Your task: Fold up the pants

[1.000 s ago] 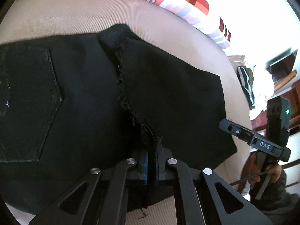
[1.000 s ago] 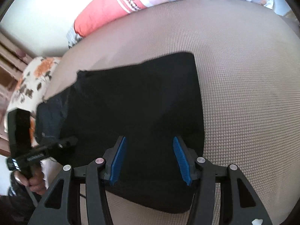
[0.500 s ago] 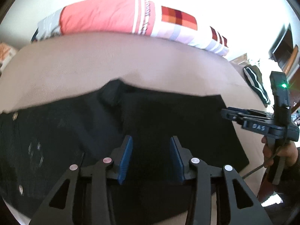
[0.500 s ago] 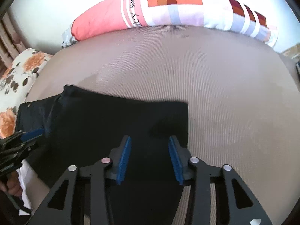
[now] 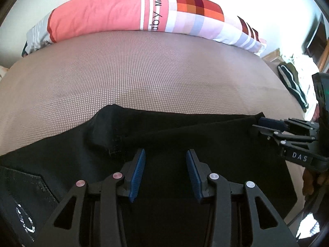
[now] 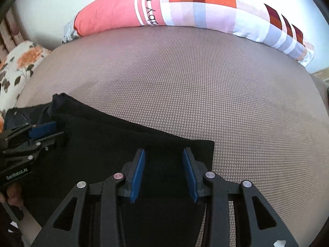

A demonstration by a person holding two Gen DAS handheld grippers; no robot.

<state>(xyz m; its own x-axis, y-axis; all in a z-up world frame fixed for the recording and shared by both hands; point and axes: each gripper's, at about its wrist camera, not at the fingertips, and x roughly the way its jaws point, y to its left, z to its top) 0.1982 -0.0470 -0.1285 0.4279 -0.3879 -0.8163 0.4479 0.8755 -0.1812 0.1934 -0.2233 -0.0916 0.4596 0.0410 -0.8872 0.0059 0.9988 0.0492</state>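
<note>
The black pants (image 5: 185,135) lie flat and folded over on the tan bed cover; a back pocket (image 5: 22,187) shows at lower left. They also show in the right wrist view (image 6: 115,135), with a square corner at right. My left gripper (image 5: 165,154) is open and empty, low over the pants' middle. My right gripper (image 6: 163,153) is open and empty, over the pants near their right edge. Each gripper shows in the other's view: the right one (image 5: 267,123) at the far right, the left one (image 6: 41,131) at the far left.
A long pink and checked pillow (image 5: 127,14) lies along the bed's far edge. A floral pillow (image 6: 18,65) sits at left. Tan bed cover (image 6: 205,82) stretches beyond the pants. Dark striped clothing (image 5: 292,82) lies off the bed's right side.
My left gripper let go of the frayed pants edge and opened. Both grippers have tilted up and drawn back; the pants now lie flat below them.
</note>
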